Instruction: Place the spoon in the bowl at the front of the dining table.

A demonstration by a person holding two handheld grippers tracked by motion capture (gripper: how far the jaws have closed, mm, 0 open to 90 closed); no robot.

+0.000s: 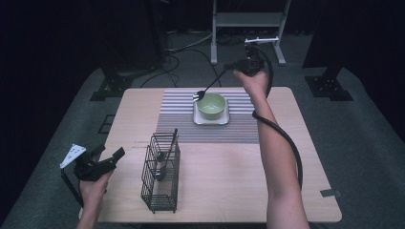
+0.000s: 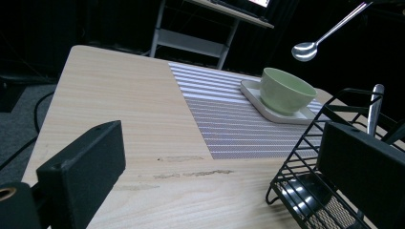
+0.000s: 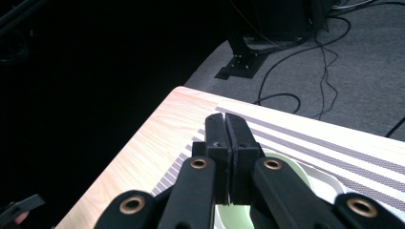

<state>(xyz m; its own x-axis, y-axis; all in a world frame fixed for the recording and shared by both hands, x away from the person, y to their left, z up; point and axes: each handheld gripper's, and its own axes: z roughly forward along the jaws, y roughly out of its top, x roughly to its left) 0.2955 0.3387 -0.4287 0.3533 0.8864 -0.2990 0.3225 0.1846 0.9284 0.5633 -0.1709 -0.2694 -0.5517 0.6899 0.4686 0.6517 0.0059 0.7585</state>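
My right gripper (image 1: 229, 67) is raised over the table's far side and is shut on the handle of a metal spoon (image 1: 208, 86). The spoon slants down, its head just over the left rim of a green bowl (image 1: 211, 106). The bowl sits on a white square saucer (image 1: 197, 119) on a striped placemat (image 1: 176, 125). The left gripper view shows the spoon (image 2: 305, 50) hanging above the bowl (image 2: 285, 90). In the right gripper view the jaws (image 3: 224, 121) are pressed together above the bowl (image 3: 292, 168). My left gripper (image 1: 108, 152) is open at the table's left edge, holding nothing.
A black wire basket (image 1: 162, 183) stands upright at the front middle of the table with utensils (image 1: 162, 162) in it, just right of my left gripper (image 2: 222, 143). A stand, cables and black legs lie on the floor beyond the table.
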